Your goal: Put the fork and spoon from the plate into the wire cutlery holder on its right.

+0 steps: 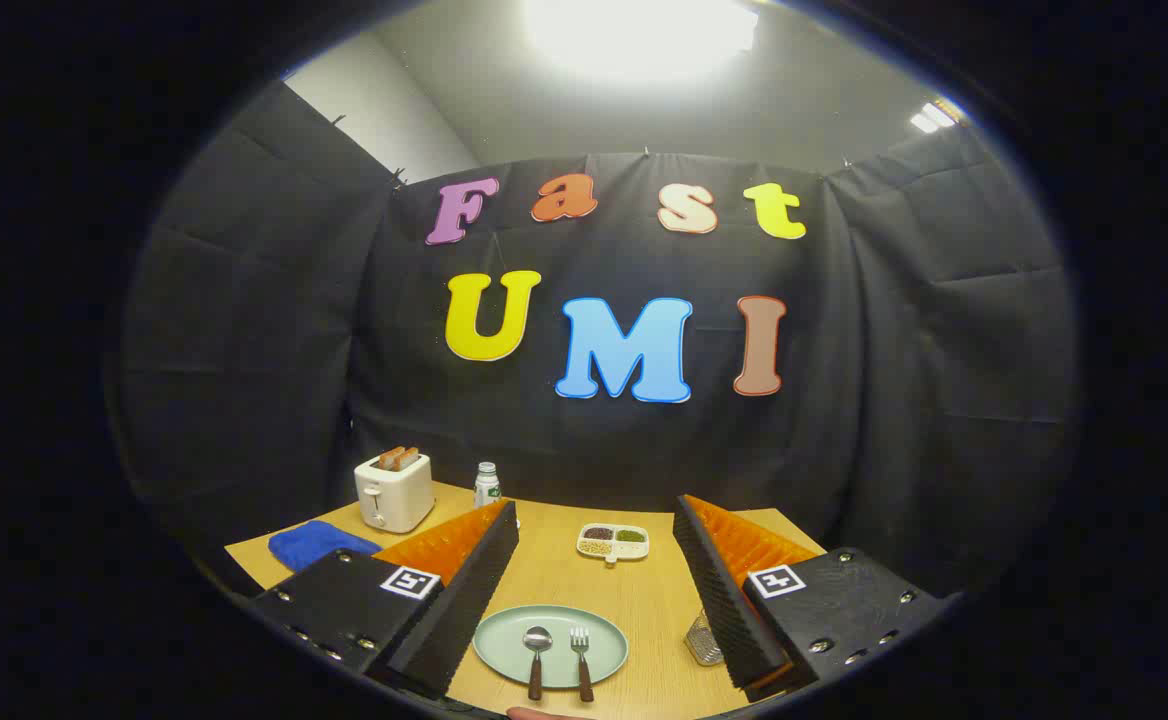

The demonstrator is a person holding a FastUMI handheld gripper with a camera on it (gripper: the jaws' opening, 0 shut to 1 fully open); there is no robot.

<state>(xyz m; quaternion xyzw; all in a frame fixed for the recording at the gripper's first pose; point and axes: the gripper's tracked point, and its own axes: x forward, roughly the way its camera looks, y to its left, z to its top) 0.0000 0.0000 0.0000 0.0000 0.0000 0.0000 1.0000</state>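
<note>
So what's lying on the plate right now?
A spoon and a fork lie side by side on the plate, between the open gripper fingers. Their handle ends are cut off.

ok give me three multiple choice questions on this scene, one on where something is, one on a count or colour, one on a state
1. Where is the plate?
A. between the gripper fingers, on the table
B. on top of the toaster
C. inside the wire cutlery holder

2. How many utensils lie on the plate?
A. none
B. two
C. four

3. What state is the gripper in?
A. shut on the spoon
B. shut on the fork
C. open

Answers:
1 A, the plate sits on the wooden table in the gap between the two fingers.
2 B, one spoon and one fork lie side by side.
3 C, the fingers stand wide apart, touching nothing.
</note>
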